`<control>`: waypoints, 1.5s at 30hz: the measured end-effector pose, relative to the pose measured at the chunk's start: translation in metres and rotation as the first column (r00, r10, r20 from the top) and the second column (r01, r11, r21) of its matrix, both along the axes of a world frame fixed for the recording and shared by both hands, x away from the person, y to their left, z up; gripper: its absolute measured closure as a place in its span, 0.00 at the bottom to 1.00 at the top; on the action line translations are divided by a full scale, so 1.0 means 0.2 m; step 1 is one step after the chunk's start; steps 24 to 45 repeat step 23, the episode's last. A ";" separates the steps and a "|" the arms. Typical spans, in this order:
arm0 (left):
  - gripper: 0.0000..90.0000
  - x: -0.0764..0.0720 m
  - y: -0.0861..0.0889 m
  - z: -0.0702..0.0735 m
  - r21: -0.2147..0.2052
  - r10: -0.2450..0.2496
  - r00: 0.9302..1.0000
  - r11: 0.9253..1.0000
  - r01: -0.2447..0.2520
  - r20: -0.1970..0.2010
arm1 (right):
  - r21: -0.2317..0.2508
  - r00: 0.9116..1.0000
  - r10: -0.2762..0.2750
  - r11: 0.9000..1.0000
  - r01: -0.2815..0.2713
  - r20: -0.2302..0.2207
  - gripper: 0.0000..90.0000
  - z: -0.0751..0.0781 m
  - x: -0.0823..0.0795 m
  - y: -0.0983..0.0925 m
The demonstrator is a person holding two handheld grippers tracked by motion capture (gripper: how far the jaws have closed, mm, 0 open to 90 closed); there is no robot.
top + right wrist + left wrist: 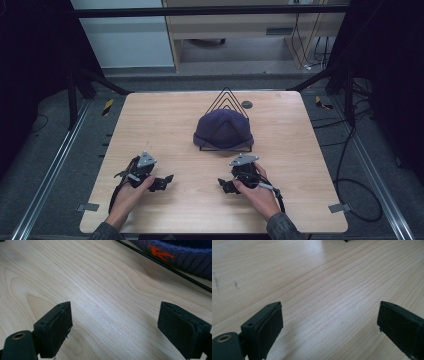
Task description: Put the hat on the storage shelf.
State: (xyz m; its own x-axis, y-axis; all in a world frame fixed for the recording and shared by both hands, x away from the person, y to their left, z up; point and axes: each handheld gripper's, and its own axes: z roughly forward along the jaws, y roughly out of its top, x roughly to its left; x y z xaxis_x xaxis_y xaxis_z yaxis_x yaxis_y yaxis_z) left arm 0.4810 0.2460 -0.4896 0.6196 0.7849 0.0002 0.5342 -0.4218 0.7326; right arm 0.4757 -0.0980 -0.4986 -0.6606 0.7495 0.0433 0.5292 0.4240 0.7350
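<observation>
A dark blue knit beanie (223, 129) sits over a black wire triangular stand (227, 98) near the middle back of the wooden table (165, 125). In the right gripper view the beanie's ribbed brim (185, 257) with an orange mark shows at the top right, behind a thin black wire of the stand (162, 265). My left gripper (167, 181) rests low on the table at the front left, open, with bare wood between its pads (269, 332). My right gripper (223, 184) rests at the front right, open, nothing between its pads (56, 331).
A small dark round disc (246, 105) lies on the table behind the stand. Metal rails (55, 165) run along both sides of the table, and cables (345, 150) trail on the floor at the right. Light wooden furniture (240, 25) stands beyond the far edge.
</observation>
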 end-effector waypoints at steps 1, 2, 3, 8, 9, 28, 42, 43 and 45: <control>0.07 0.00 0.00 -0.01 0.000 0.008 1.000 1.000 -0.008 -0.002 | -0.009 1.000 -0.003 1.000 0.003 0.002 0.14 -0.01 0.00 0.01; 0.07 0.00 0.00 -0.01 0.004 0.010 1.000 1.000 -0.010 -0.002 | -0.018 1.000 -0.006 1.000 0.006 0.004 0.14 -0.01 0.01 0.02; 0.07 0.01 0.01 -0.02 0.005 0.014 1.000 1.000 -0.013 -0.006 | -0.020 1.000 -0.005 1.000 0.006 0.007 0.14 -0.01 0.01 0.02; 0.07 0.02 0.02 -0.06 -0.002 0.038 0.999 0.999 -0.038 -0.019 | -0.063 1.000 -0.003 0.998 0.004 0.013 0.10 -0.05 0.02 0.04; 0.07 0.03 0.02 -0.07 0.000 0.042 0.999 0.999 -0.042 -0.023 | -0.056 1.000 -0.005 0.998 0.006 0.020 0.10 -0.05 0.02 0.04; 0.03 0.03 0.02 -0.10 0.031 0.061 0.998 0.998 -0.061 0.001 | -0.039 0.999 -0.022 0.999 0.024 0.037 0.09 -0.07 0.01 0.05; 0.03 0.03 0.02 -0.10 0.031 0.061 0.998 0.998 -0.061 0.001 | -0.039 0.999 -0.022 0.999 0.024 0.037 0.09 -0.07 0.01 0.05; 0.03 0.03 0.02 -0.10 0.031 0.061 0.998 0.998 -0.061 0.001 | -0.039 0.999 -0.022 0.999 0.024 0.037 0.09 -0.07 0.01 0.05; 0.03 0.03 0.02 -0.10 0.031 0.061 0.998 0.998 -0.061 0.001 | -0.039 0.999 -0.022 0.999 0.024 0.037 0.09 -0.07 0.01 0.05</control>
